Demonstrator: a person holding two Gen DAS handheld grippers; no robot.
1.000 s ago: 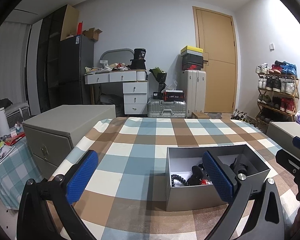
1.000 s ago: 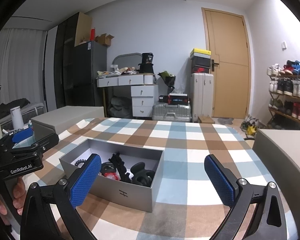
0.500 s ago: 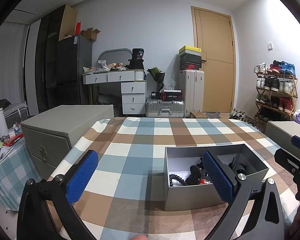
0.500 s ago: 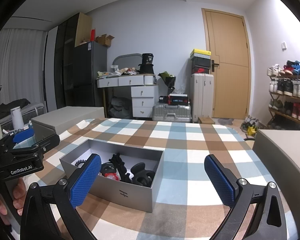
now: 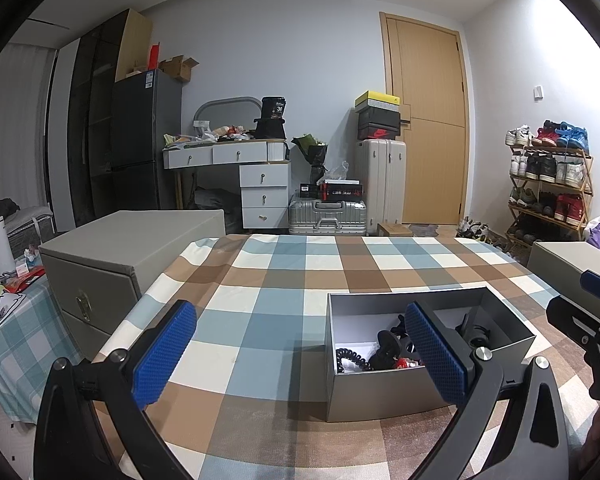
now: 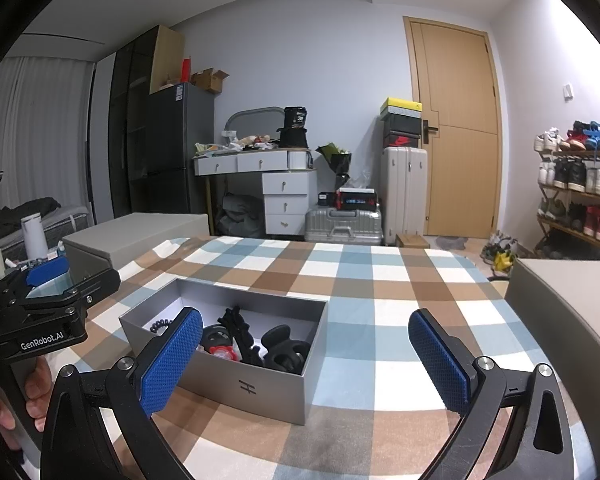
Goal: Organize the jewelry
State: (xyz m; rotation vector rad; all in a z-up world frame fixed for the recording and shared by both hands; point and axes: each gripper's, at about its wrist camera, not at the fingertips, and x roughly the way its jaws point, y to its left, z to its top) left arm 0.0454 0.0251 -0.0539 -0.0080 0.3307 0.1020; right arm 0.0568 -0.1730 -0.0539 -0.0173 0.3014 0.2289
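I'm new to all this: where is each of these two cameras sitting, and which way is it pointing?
Left wrist view: sits on the left tool, looking across the checked tablecloth toward the door; its open blue pads frame the grey box; the right tool shows at the edge.
Right wrist view: sits on the right tool, facing likewise; the left tool and a hand show at left.
Both share the grey box, tablecloth and door.

Black gripper frames, blue dimpled fingers [image 6: 171, 360], silver screws, white "GenRobot.AI" lettering on left gripper [image 6: 48, 312]

grey box [image 6: 268, 386]: 1 | suitcases [image 5: 380, 184]: 2 | cabinets [image 5: 112, 264]: 2
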